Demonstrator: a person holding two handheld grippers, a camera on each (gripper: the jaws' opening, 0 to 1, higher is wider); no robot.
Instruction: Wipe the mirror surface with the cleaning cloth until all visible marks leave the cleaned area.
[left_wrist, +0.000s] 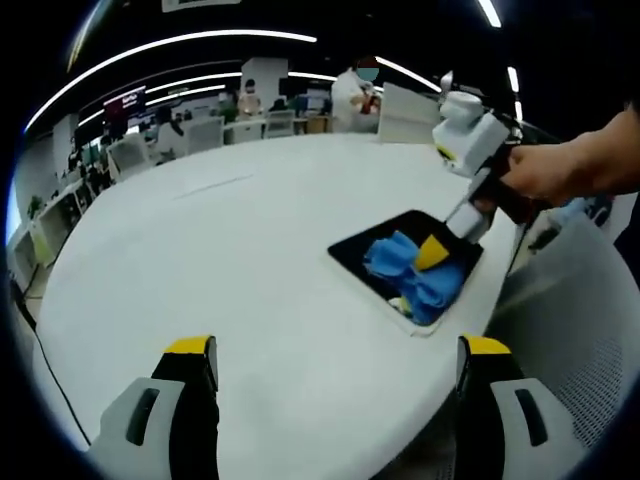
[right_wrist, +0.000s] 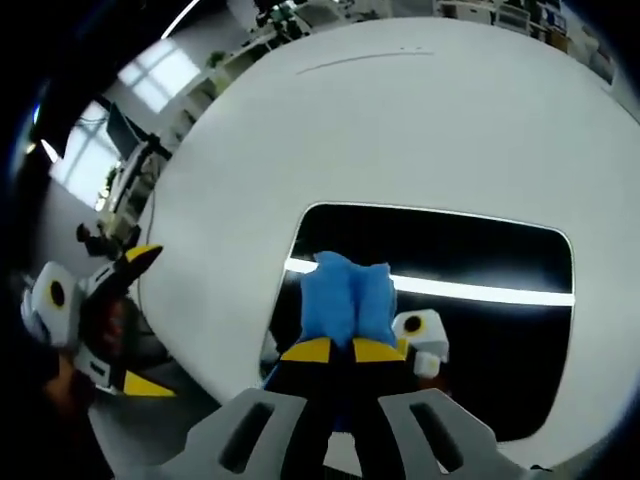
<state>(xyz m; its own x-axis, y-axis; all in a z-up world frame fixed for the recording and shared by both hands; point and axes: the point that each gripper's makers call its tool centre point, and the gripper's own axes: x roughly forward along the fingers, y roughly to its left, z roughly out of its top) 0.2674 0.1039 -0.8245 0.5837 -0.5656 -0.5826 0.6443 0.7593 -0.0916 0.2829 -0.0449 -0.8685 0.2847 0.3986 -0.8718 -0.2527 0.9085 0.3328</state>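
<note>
Writing: none readable; a dark screen with a pinkish strip at the far left of the left gripper view is too blurred to read.
Table: big white round tabletop, carries the mirror near its edge.
Mirror: dark rectangular slab with rounded corners and a pale rim, flat on the table; its surface reflects a bright ceiling light as a white stripe.
Mirror, left gripper view: small dark patch at right-centre, close to the table edge, well ahead of the left jaws.
Cleaning cloth: blue, bunched, lying on the mirror's near-left part; looks crumpled and wider in the left gripper view.
Right gripper: yellow-tipped jaws closed on the near end of the cloth, tips together.
Right gripper, left gripper view: comes in from the right with a white body, held by a hand, one yellow tip down on the cloth.
Left gripper: black jaws with yellow tips, wide apart, nothing between them, hovering over bare table.
Left gripper, right gripper view: sits at far left beyond the table edge, yellow tips apart.
Marks on mirror: can't tell, probably too small or lost in reflection.
Chair: grey mesh, at the table's right edge.
Background: office desks, chairs, seated and standing people far across the room.
</note>
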